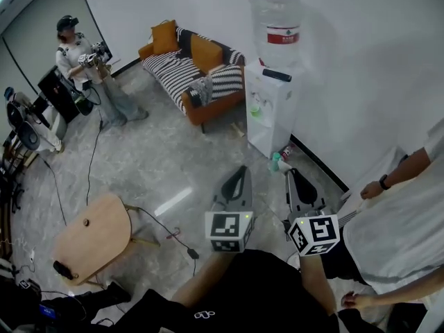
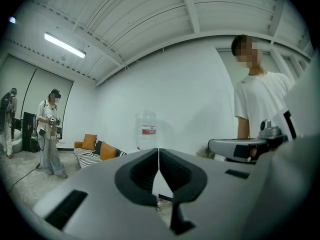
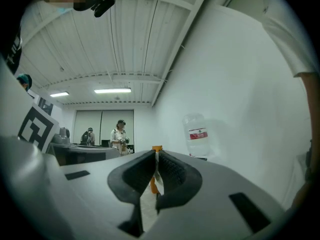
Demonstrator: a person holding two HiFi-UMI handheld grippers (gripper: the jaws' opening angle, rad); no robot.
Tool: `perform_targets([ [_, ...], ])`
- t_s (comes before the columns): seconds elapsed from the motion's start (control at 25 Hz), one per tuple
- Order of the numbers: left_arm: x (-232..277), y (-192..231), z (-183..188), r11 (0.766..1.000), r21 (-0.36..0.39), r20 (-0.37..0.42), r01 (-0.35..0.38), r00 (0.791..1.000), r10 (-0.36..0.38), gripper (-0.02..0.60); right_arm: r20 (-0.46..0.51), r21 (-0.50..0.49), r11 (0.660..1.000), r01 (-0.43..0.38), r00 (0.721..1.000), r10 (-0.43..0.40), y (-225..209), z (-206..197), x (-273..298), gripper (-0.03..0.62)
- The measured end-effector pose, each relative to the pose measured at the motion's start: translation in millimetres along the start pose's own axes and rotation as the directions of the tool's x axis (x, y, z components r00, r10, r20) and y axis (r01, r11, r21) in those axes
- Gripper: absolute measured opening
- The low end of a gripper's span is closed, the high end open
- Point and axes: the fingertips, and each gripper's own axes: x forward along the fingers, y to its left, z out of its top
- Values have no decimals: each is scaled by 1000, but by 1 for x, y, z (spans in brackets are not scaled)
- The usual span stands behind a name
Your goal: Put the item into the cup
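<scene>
Floor of pale grey marbled tile (image 1: 146, 165) across the whole room, bounded at the far edge by a plain white wall (image 1: 361, 61). Orange sofa with black-and-white striped cushions (image 1: 198, 68) along that far edge. Bystander in a white T-shirt (image 1: 399, 234) at the floor's right edge, just beside the right gripper (image 1: 293, 174). Second person wearing a headset (image 1: 80, 57) in the far-left corner, well apart from everything else. Round light-wood side table (image 1: 94, 238) near the left edge, with a small dark thing lying by its near rim. White water dispenser topped by a clear upturned bottle with a red label (image 1: 270, 106) against the wall, to the right of the sofa. Grey left gripper (image 1: 241, 171) above the floor, aimed toward the dispenser; in the left gripper view (image 2: 158, 151), jaws pressed together and clamped on nothing. Right gripper close beside it; in its own view (image 3: 156, 154), likewise closed tip to tip and holding nothing. No telling where the item or the cup lies.
</scene>
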Motion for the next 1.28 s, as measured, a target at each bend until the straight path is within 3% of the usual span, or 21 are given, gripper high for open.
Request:
perform_targets([
  [0.32,26,-4,7,999,5,32,36,999,-36,14,16,-25,1000,0,1000,0,-15,0,13,26],
  [0.6,79,23,-1,999,-8,25,51,998,-51,14,-8,-17,1000,-9,1000,9,-32,-14,65,26],
  [0.92,170,70,-18,996,-69,-46,64,997,-67,14,-64,26,1000,6,998,-4,-56,-40,155,26],
  [1.28,265,131,-37,997,-66,-163,50,985,-60,14,-120,130,991,25,993,-9,-90,-64,266,26],
])
